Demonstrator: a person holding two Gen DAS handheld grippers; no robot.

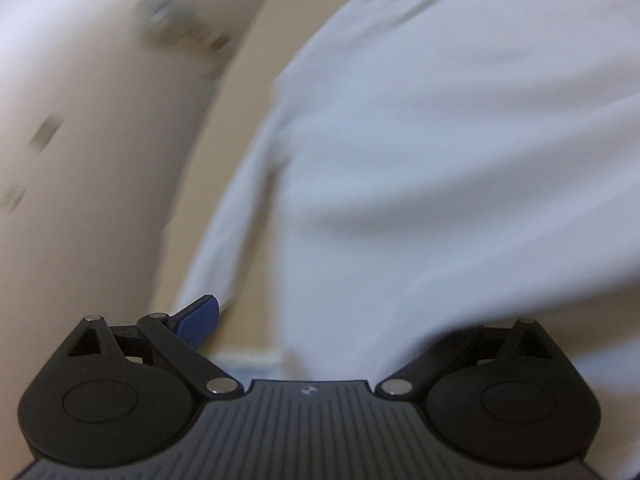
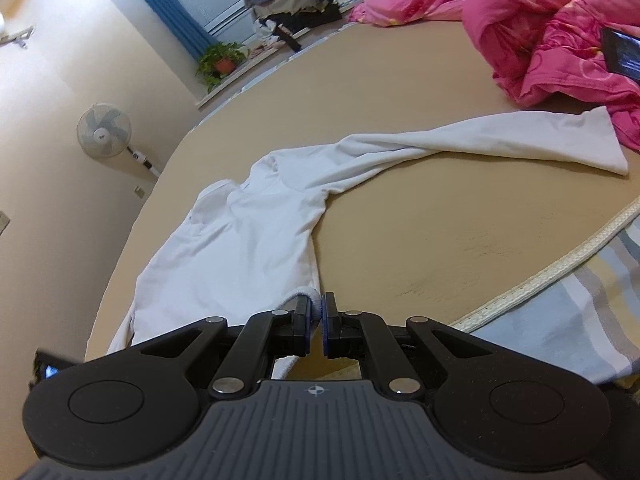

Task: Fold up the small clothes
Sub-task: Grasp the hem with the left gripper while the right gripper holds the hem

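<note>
Bed [image 2: 420,216] with a bare tan surface, white piped edge along its near right side, striped blue, grey and yellow fabric [image 2: 568,312] below that edge. On it: 1 white long-sleeved shirt [image 2: 240,240] lying spread out at the left, 1 sleeve stretched right across the surface toward the far right, cuff end near a crumpled pink floral quilt [image 2: 540,20] heaped at the far right corner. A dark flat device [image 2: 622,52] rests on the quilt. In the left wrist view, blurred, the white shirt [image 1: 420,160] covers most of the tan surface [image 1: 224,128].
</note>
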